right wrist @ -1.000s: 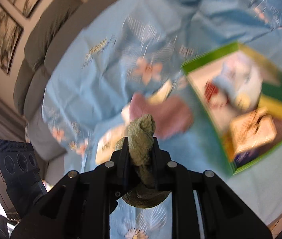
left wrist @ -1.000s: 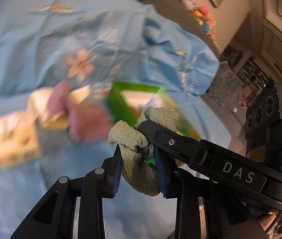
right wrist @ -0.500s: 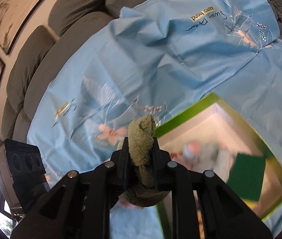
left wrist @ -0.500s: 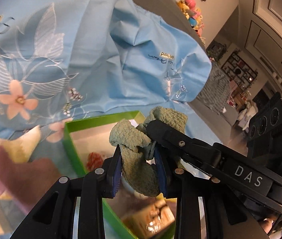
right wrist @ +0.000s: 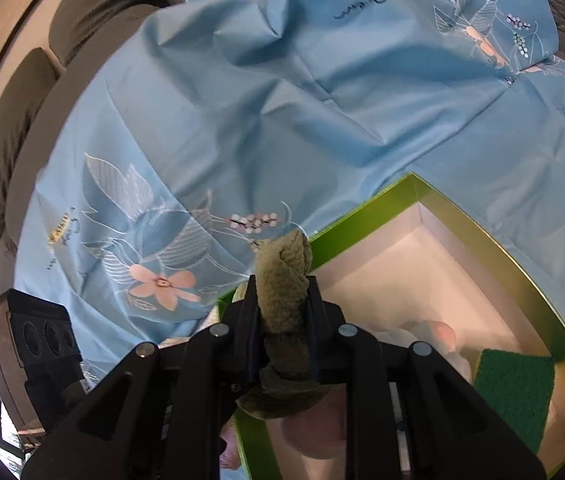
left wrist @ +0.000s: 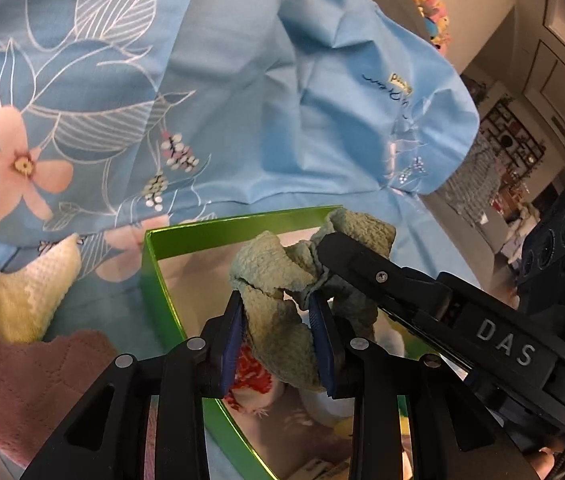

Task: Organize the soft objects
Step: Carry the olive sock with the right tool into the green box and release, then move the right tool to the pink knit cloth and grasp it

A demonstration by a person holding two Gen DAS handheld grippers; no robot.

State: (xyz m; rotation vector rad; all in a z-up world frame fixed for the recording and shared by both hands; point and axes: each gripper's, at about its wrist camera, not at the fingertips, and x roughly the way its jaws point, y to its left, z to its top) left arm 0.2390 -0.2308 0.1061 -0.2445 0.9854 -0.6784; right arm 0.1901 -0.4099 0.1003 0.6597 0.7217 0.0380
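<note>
Both grippers are shut on one bunched green towel (left wrist: 278, 320). My left gripper (left wrist: 280, 316) pinches it between blue pads, and the right gripper's finger (left wrist: 382, 280) crosses in from the right, clamped on the same cloth. In the right wrist view my right gripper (right wrist: 282, 300) holds the green towel (right wrist: 284, 280) over the near corner of the green box (right wrist: 362, 220). The green box (left wrist: 162, 280) lies open below with white inner walls. Inside it lie a dark green sponge (right wrist: 514, 392) and a red-and-white soft item (left wrist: 252, 376).
A light blue floral sheet (left wrist: 222, 100) covers the sofa under everything. A yellow cloth (left wrist: 22, 292) and a pink cloth (left wrist: 22, 380) lie left of the box. Grey sofa cushions (right wrist: 22, 120) rise at the back. Shelves and plush toys (left wrist: 430, 4) stand far right.
Both grippers have carried the green towel from above the yellow and pink cloths rightward to above the green box, and closer to it. Their hold on the towel is unchanged.
</note>
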